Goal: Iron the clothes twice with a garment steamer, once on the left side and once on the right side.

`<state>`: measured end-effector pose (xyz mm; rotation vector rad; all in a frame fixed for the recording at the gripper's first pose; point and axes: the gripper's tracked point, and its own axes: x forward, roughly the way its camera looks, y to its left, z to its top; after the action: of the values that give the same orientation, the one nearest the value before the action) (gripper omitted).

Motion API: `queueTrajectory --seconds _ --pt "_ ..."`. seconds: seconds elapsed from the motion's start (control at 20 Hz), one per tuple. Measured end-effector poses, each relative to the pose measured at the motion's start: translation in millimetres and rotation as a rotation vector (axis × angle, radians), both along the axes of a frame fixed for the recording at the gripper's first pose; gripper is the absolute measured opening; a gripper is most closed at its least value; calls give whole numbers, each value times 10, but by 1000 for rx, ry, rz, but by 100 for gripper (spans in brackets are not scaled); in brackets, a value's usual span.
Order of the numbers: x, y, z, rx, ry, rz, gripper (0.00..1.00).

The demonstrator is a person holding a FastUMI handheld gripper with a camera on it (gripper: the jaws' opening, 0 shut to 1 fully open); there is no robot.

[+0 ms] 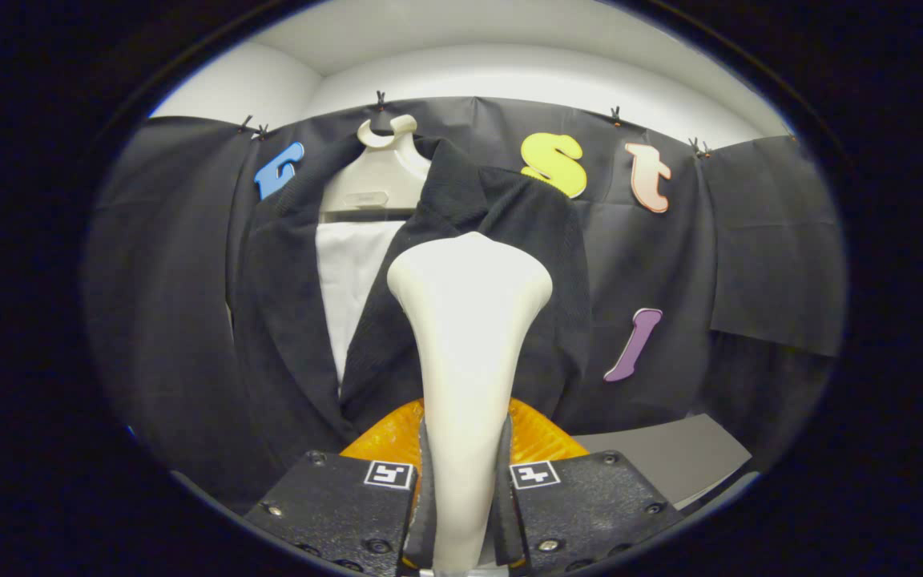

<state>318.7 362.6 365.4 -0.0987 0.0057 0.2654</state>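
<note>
Gripper [464, 489] jaws closed down to a narrow gap, both fingers pressing on the slim handle of the garment steamer [468, 336], one finger each side, so it's clamped firm. Steamer is cream/off-white, stands upright btw the fingers, neck widening upward into a broad rounded head that sits ahead of the fingers and right up against the dark jacket [285, 320]; can't tell if the head is actually touching the cloth or just in front of it. Behind the handle, low down just beyond the fingers, an orange ribbed piece [385, 437] shows on both sides of the neck, prob. part of the steamer body but can't say for sure. Jacket hangs on a pale hanger [377, 172] w/ its hook at the top, front open, white shirt panel [349, 272] showing btw the lapels, left of the steamer head. Steamer head overlaps the jacket's panel on the far side of the opening from the shirt strip. Grey flat surface [670, 457] lies low, off to the side beyond the fingers.
</note>
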Motion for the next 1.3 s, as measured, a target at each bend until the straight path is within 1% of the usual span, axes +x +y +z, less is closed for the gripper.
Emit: queueTrajectory --seconds 0.2,0.3,0.95,1.15,1.3 --pt "57 -7 -273 -19 38 -7 31" --pt "12 -65 -433 -32 56 -12 31" --pt "48 -172 -1556 -78 228 -18 31" --pt "83 -182 -1808 -98 268 -16 31" --pt "35 -190 -2009 -111 287 -19 31"
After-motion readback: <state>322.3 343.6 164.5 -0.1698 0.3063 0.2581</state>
